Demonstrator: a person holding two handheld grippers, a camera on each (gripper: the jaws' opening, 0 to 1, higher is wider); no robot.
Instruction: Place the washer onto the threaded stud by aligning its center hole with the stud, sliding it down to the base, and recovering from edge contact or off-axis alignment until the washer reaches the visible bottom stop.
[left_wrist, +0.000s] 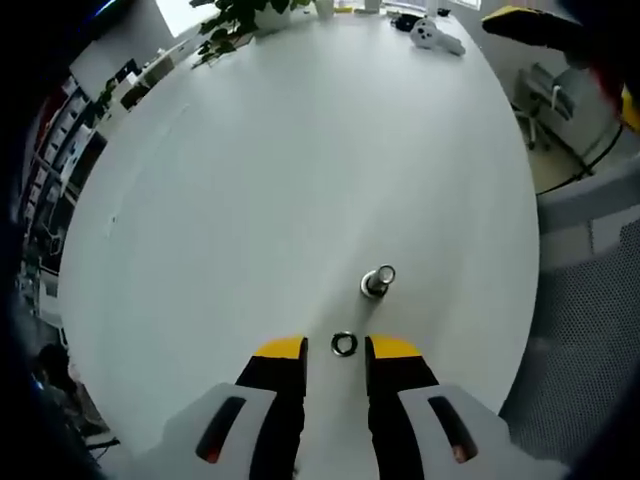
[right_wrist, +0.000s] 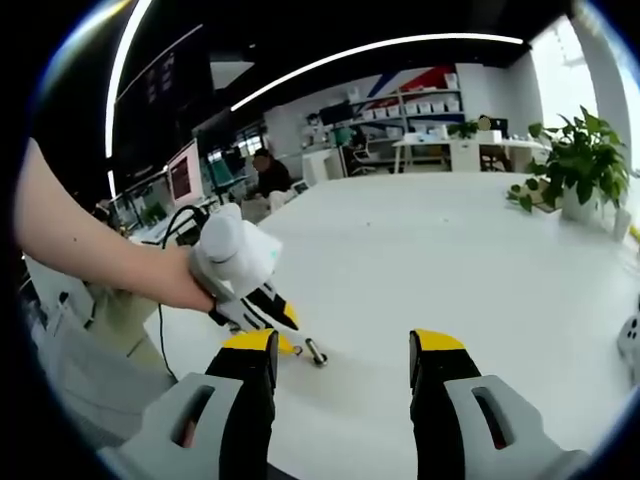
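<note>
the washer (left_wrist: 344, 344) lies flat on the white table (left_wrist: 280, 180), between the tips of the left gripper (left_wrist: 335, 347), whose jaws stand narrowly apart and not touching it. the stud (left_wrist: 378, 281) stands upright just beyond it, toward the table's near edge. the right gripper (right_wrist: 340, 345) hangs wide, holding nothing.

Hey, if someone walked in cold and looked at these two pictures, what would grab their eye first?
In the left gripper view, the small washer lies flat on the white table, between the open yellow-tipped jaws of the left gripper, with the upright threaded stud just beyond it. In the right gripper view, a person's hand holds that gripper low over the table, and a leafy potted plant stands at the far right.
</note>
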